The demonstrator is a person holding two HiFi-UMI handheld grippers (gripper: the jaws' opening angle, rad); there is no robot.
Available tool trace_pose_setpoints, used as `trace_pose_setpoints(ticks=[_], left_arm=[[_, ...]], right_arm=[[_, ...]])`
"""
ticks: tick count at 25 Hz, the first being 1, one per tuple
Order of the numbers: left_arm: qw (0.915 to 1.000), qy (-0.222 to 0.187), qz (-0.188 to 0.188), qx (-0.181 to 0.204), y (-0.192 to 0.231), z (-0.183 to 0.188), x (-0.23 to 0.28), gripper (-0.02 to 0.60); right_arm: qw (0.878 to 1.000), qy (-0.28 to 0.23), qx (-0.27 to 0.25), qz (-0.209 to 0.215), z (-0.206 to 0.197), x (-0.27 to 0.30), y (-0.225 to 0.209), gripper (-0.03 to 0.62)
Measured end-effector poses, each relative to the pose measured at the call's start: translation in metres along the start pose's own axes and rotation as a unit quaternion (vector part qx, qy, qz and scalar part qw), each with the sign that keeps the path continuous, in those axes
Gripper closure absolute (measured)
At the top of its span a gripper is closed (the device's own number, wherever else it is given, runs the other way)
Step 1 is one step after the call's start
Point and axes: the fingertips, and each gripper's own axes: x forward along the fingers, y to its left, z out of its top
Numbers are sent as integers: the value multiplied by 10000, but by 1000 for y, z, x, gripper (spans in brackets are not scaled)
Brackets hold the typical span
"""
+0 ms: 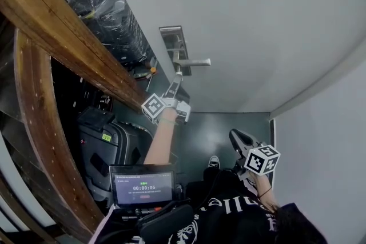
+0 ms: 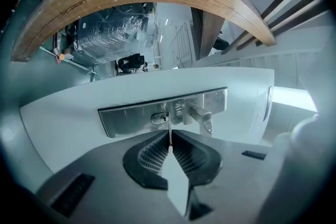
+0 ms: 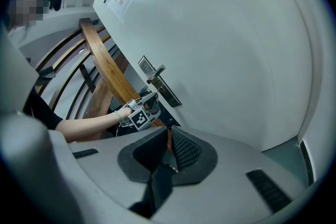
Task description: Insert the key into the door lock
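The key (image 2: 169,124) is pinched edge-on between the fingers of the left gripper (image 2: 170,135), its thin blade running straight ahead along them toward the lock plate (image 2: 126,119) on the door (image 1: 257,20). Its tip is seen just right of the keyhole (image 2: 159,118); contact cannot be judged. A slight leftward correction is judged necessary before pushing in. The right gripper (image 3: 169,136), fingers pressed together on nothing, is held low and well apart.

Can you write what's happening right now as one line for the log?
left tongs: shut on key | key tip: close to keyhole, not yet in | right tongs: shut, empty
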Motion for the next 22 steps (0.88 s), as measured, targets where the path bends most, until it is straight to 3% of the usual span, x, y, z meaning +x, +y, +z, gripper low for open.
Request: trace_pose_setpoints(ticks=[16, 22], left_arm=[[9996, 169, 229, -93, 15, -4, 1, 557], [9963, -1, 412, -757, 16, 7, 12, 557]], right_arm=[[9999, -36, 39, -90, -3, -2, -5, 561], [9999, -12, 52, -137, -7, -4, -5, 561]])
